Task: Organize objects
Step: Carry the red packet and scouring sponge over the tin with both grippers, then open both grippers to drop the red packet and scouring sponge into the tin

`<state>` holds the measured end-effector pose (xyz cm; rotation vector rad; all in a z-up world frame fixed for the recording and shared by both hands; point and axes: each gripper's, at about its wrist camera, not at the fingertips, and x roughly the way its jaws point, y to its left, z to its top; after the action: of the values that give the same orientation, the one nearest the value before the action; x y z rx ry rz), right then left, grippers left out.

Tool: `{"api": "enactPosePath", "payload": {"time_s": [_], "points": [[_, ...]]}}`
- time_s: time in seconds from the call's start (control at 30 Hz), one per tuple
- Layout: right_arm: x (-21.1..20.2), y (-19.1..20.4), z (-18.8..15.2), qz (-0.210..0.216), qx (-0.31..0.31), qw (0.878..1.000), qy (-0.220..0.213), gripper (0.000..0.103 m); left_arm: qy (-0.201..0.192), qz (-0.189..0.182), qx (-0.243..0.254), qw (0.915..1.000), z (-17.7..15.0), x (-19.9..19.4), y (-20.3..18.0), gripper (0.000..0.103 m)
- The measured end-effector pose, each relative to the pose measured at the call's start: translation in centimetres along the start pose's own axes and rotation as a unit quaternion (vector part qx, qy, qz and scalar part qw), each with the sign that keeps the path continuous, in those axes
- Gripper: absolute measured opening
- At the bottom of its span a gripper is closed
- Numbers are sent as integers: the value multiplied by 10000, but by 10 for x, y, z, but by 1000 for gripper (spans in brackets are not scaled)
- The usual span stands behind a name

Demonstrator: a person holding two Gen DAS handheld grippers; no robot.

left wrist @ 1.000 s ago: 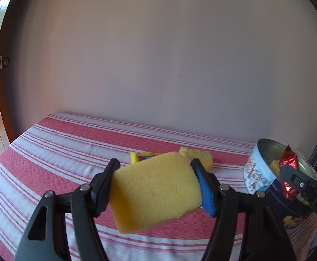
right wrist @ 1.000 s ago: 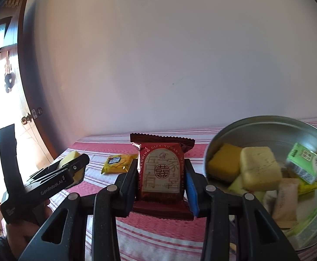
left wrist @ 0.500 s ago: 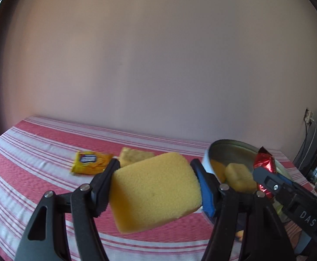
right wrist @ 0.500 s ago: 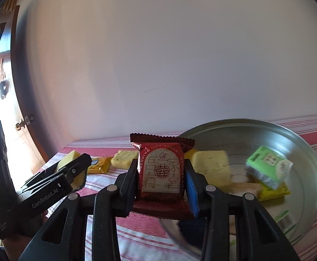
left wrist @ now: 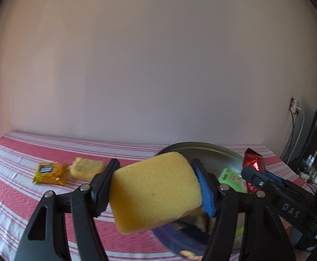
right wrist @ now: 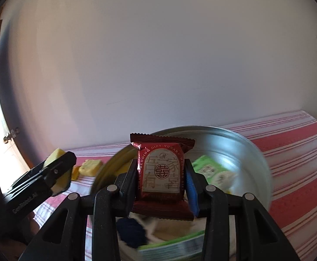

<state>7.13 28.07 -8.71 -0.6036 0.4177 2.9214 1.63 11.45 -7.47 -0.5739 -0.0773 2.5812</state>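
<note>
Both snacks carried above the round tin!
Yellow sponge cake (left wrist: 156,192) pinched in the left hand-held gripper (left wrist: 155,190), red wedding-gift packet (right wrist: 161,174) clamped in the right hand-held gripper (right wrist: 161,181), both over the tin (right wrist: 241,145); two yellow snacks (left wrist: 50,173) lie near the striped bed's (left wrist: 10,174) far edge.

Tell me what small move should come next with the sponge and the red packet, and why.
Probably carry both on over the tin and open. The left gripper grips the yellow sponge, the right gripper grips the red packet, and the tin already holds snacks.
</note>
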Motion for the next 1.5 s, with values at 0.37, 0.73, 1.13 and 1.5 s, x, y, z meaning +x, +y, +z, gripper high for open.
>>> {"api": "enactPosePath", "payload": {"time_s": [0.37,0.73,1.13,1.5], "points": [[-10,-40,3,-379,-73,9992,-72,42,273,-242,268,9990,1,28,-44,67],[28,-16,15,-530,-25,9984,190,43,598,-204,591,9963,-8,50,-71,68],[56,-1,13,-563,-175,9973,430,43,815,216,579,9948,-13,62,-63,68],[84,-15,19,-365,-38,9971,660,58,1017,443,431,9929,-16,64,-42,82]]}}
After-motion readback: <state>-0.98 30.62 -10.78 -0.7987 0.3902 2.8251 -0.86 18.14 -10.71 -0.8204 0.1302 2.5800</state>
